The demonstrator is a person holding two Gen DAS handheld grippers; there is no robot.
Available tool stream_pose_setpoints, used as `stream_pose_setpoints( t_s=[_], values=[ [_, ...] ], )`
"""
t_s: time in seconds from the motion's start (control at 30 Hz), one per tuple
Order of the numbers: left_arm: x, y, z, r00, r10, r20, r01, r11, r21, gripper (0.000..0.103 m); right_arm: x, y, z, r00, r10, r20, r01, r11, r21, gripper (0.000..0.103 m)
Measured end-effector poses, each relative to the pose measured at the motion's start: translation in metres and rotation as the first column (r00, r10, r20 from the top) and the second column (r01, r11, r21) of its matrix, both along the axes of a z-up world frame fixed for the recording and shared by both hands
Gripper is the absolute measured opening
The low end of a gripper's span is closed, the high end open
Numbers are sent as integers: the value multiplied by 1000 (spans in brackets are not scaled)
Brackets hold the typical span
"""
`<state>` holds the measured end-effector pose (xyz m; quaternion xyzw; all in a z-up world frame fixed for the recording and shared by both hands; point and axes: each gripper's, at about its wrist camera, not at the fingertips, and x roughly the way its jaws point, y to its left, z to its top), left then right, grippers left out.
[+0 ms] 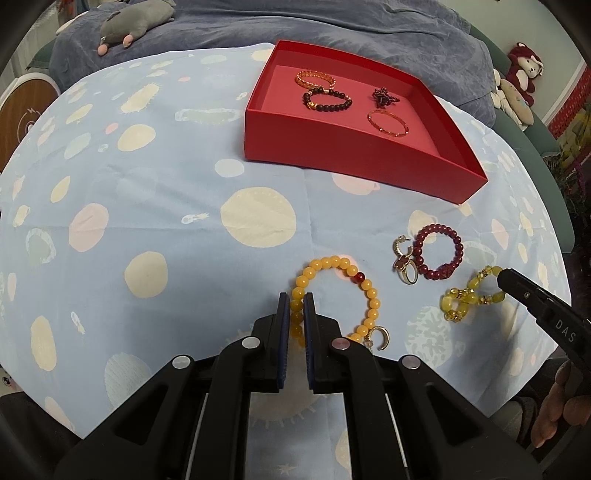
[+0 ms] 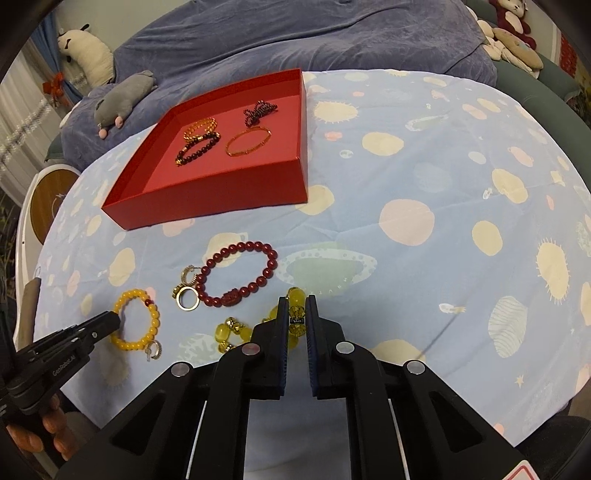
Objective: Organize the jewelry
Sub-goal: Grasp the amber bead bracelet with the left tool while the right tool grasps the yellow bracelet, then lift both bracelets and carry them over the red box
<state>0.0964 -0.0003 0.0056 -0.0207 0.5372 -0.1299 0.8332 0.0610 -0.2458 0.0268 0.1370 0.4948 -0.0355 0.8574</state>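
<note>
A red box (image 1: 332,147) (image 2: 221,192) holds several bracelets. On the cloth lie an orange bead bracelet (image 1: 338,264) (image 2: 155,317), a dark red bead bracelet (image 1: 439,236) (image 2: 240,248), gold rings (image 1: 406,275) (image 2: 186,297) and a yellow crystal bracelet (image 1: 469,295) (image 2: 225,330). My left gripper (image 1: 297,301) (image 2: 114,321) is shut on the orange bracelet's left side. My right gripper (image 2: 297,304) (image 1: 504,277) is shut on the yellow crystal bracelet's beads (image 2: 296,317).
The table has a light blue patterned cloth (image 1: 147,221) (image 2: 443,184). A crescent charm (image 1: 380,338) hangs on the orange bracelet. Behind is a blue blanket (image 1: 258,26) with a grey plush (image 1: 133,22) (image 2: 122,99). More plush toys (image 1: 517,85) sit at right.
</note>
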Motion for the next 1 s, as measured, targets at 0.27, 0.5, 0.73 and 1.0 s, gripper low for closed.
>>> stream_pose_setpoints(
  t_s=[0.27,0.5,0.73,1.0],
  values=[
    [-1,-1,32,999,-19,33,21,998,-56,7,-1,10,36,997,33,65,-33,999,13,9],
    [-1,-9,63,996,-52,75,59,994,-89,7,1,13,62,992,55,113,-57,998,21,9],
    [17,-22,99,987,-94,127,111,985,-129,7,23,12,88,984,87,154,-91,996,20,9],
    [74,-48,132,973,-127,191,164,968,-190,7,78,17,112,970,126,207,-130,991,7,9]
  ],
)
